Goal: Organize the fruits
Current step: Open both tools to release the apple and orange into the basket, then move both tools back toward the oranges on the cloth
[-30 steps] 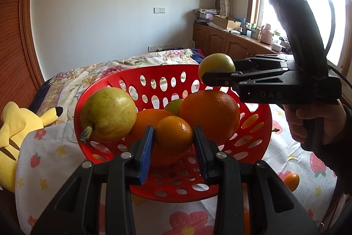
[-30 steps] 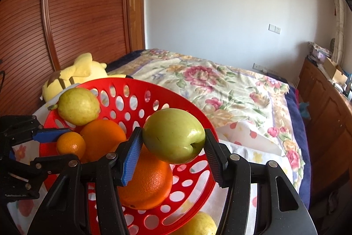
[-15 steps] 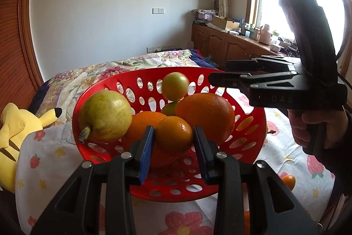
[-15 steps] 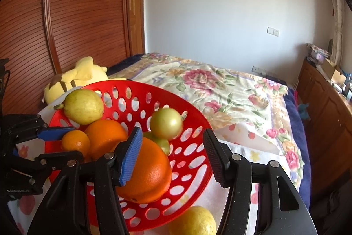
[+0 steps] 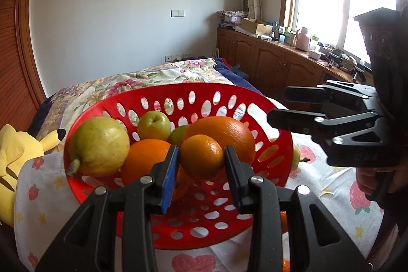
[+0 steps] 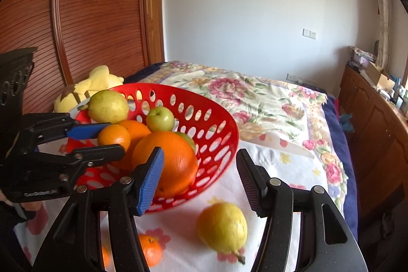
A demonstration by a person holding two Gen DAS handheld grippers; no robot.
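Over the bed, the red basket [image 5: 276,144] (light, springy perforated plastic) sits on the fruit-print cloth [image 6: 288,170], already holding pears, oranges and a green apple [image 6: 160,118]. Outside it, the yellow pear [image 6: 222,226] looks firm, smooth and fairly heavy, best taken across its belly; it lies below and ahead of the right gripper [image 6: 201,177], whose jaws are opening with nothing between them. Smallest, the mandarin [image 5: 201,156] gives slightly; the left gripper [image 5: 201,170] has its jaws pinched on its sides, above the basket.
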